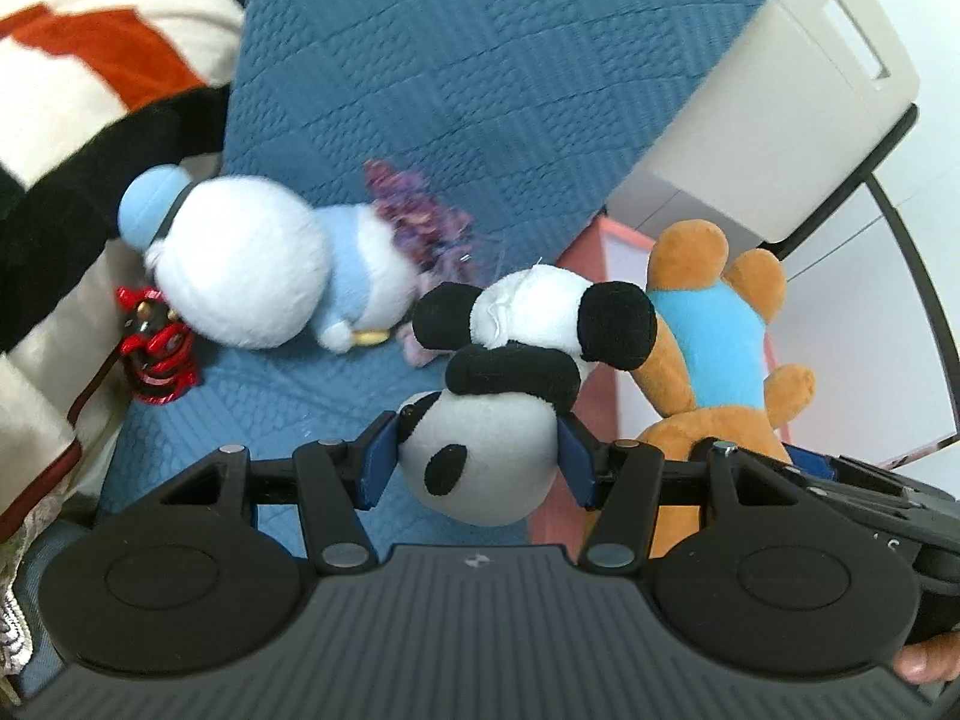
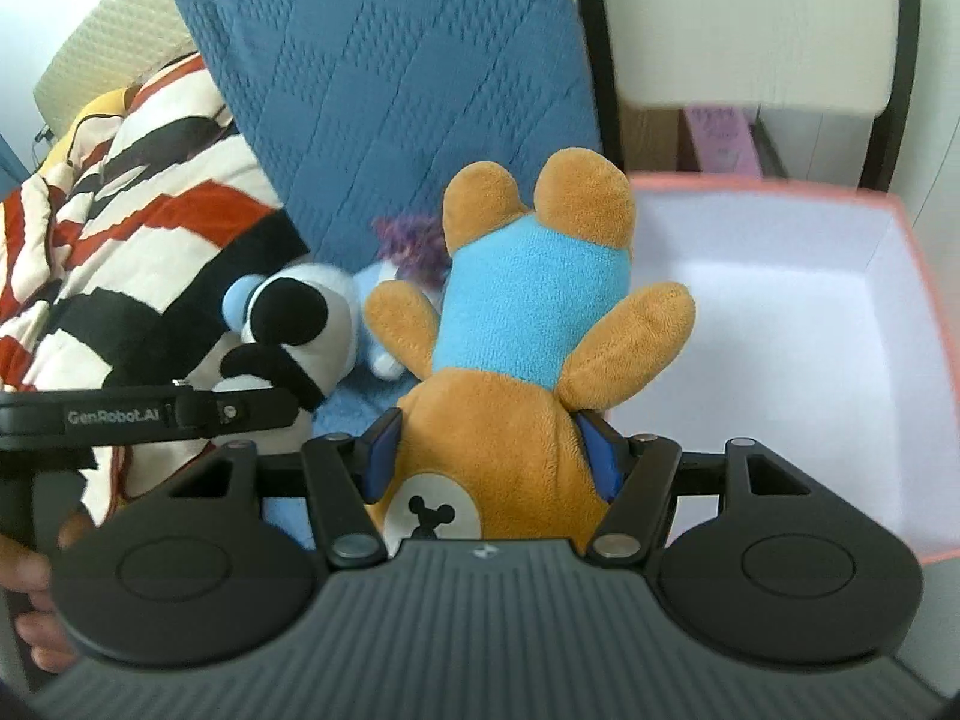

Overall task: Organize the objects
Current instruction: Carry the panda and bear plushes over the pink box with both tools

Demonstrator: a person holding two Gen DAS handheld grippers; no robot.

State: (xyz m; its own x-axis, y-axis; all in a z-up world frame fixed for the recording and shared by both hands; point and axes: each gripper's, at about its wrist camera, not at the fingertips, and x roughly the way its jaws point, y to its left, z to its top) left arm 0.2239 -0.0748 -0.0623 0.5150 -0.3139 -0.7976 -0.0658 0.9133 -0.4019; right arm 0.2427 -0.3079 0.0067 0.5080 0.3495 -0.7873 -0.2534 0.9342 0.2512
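Left gripper (image 1: 477,456) squeezing panda (image 1: 480,456), right gripper (image 2: 489,456) squeezing bear (image 2: 528,324), white doll (image 1: 240,270) and red toy (image 1: 157,348) on blue blanket (image 1: 480,60), pink box (image 2: 780,324) beside bear

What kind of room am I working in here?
Most likely a bedroom: a blue quilted bedspread, a striped fleece blanket and soft toys such as the panda and brown bear, beside a pink storage box.

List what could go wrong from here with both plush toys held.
1. The left tongs pinch only the panda's round head, so it may slip out.
2. The bear in the right tongs hangs beside the pink box, not over it; an early release misses.
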